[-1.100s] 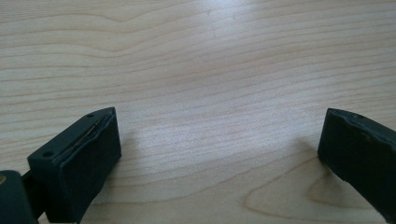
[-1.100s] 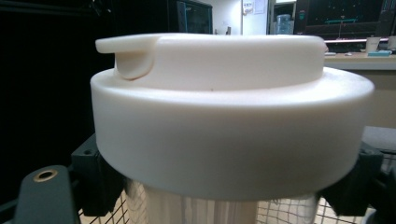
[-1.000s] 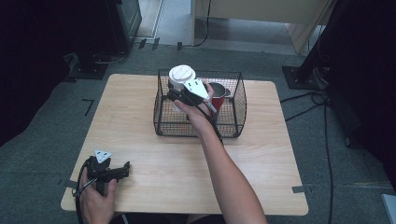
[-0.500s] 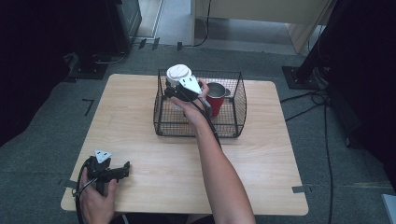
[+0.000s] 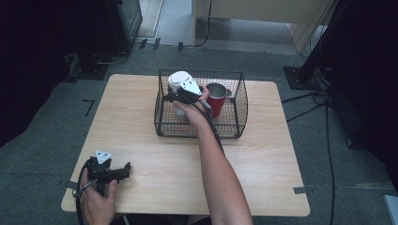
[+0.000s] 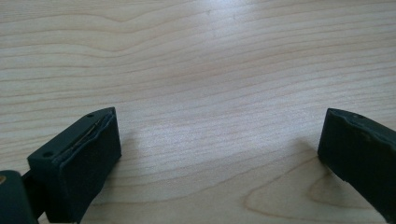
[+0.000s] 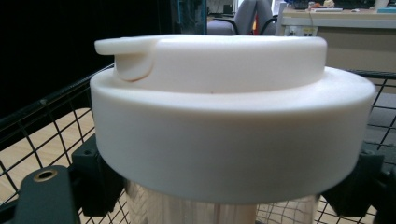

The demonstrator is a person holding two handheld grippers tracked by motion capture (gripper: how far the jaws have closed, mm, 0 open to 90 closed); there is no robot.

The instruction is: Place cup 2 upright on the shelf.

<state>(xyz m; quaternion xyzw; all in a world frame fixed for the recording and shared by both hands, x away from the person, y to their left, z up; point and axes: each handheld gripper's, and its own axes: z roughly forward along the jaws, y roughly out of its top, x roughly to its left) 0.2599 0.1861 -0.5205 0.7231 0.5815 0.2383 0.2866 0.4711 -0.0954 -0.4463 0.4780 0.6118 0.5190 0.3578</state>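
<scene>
Because your right gripper (image 5: 174, 99) grips the white-lidded cup (image 5: 179, 81) just under its lid, the wide lid rim sits above the jaws like a ledge, and that is a sound reason for the hold: I judge the cup cannot easily slide down through the grip. In the right gripper view the jaws stand on either side of the clear body of the cup, pinching it just below the lid (image 7: 224, 116), with basket wire showing behind. From the high view, the cup stands upright at about ten o'clock inside the wire basket (image 5: 234, 126), its lid level with or a little above the basket's rim, so it looks to be either going in or coming out; I cannot tell whether its base rests on the basket floor. A red mug (image 5: 216, 98) sits at about one o'clock in the basket, just beside your hand, so keep your wrist clear of it. Your left gripper (image 5: 123, 171) rests on the table (image 5: 272, 178) near its seven o'clock corner, well apart from the basket, parked out of the way. Its jaws are spread wide with nothing between them, bare wood beneath, ready if a second hold is needed.
</scene>
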